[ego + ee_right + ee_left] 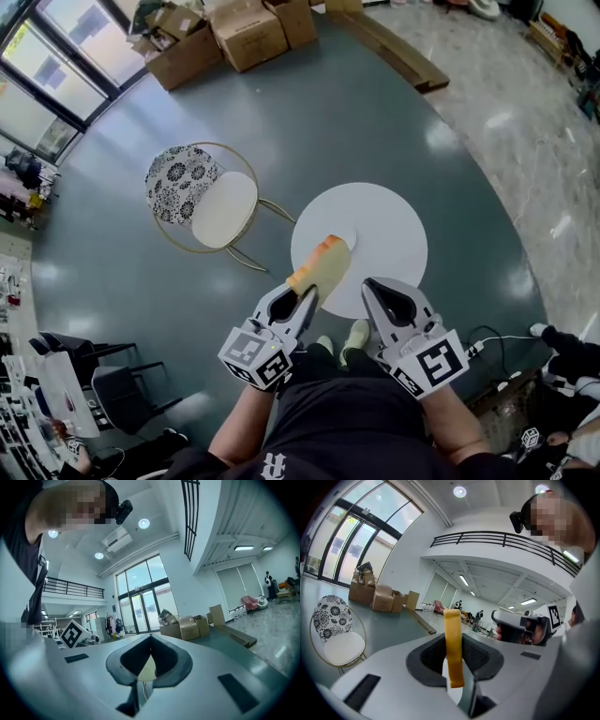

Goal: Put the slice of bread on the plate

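**Head view.** Your left gripper (302, 298) has its jaws clamped on the slice of bread (319, 267). The slice sticks out ahead of the jaws, with its long axis running up and to the right across the near-left part of the round white desk (389, 220). Its orange crust end is the far end. Just past that end there is a faint round outline that I take to be the plate (349, 232). It is white on white, so its rim is hard to follow. The plate lies straight ahead along the slice's own line, and your left hand is the nearer one to it. The coming move looks like a short carry forward and then down. Your right gripper (373, 289) hangs beside the left over the desk's near edge, carrying nothing. You cannot tell from here how high the bread rides above the desk.

**Left gripper view.** The bread (453, 648) stands edge-on and upright between the jaws, pinched at its lower part with the rest rising clear above them. The right gripper (520, 627) shows off to the side. Neither the plate nor the desk top can be made out here, since the gripper's own body fills the lower half.

**Right gripper view.** The jaw tips meet with nothing between them, so this hand is closed and empty. The bread and the plate are both out of sight in this view.
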The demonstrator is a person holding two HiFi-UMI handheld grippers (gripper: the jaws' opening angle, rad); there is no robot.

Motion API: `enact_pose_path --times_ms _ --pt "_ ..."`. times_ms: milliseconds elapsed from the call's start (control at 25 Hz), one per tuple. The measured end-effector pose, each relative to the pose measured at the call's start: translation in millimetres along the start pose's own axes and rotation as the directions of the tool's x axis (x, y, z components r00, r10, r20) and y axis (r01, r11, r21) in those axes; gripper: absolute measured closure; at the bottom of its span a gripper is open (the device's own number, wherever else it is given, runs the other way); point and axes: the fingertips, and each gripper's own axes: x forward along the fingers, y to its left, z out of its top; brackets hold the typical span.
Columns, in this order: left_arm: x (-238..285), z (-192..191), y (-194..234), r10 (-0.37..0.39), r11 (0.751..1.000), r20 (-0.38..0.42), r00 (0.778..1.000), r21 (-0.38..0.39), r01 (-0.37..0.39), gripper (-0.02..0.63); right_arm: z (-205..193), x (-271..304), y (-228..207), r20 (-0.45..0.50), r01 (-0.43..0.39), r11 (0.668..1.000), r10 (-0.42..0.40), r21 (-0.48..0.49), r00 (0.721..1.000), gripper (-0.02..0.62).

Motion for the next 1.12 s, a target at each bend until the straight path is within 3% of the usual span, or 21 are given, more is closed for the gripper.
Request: enact_pose_path --times_ms 360,600,880,1120 --pt "49.2 -31.9 55.8 -0.031 0.996 -0.080 0.996 -0.089 0.024 0.515 -23.5 41.9 -28.5 -0.043 0.021 0.999 -0.020 0.029 0.999 0.591" --pt "92.4 -75.4 108.6 -0.078 0.983 -0.145 0.986 -0.177 0.051 0.515 -43.0 74.2 -53.9 -0.071 0.070 0.997 -0.067 0.034 0.995 0.590" --pt "146.5 -128.4 157.5 -0.118 0.981 -0.220 0.968 -0.176 0.079 0.515 -100.7 103.6 -93.3 -0.097 0.126 0.991 -0.120 0.054 0.988 0.589" --pt "170.5 -161.9 182.7 -0.134 0.972 -0.242 0.961 -0.222 0.080 0.515 -140.3 119.8 -111.1 -0.102 0.139 0.988 -0.132 0.068 0.986 0.591"
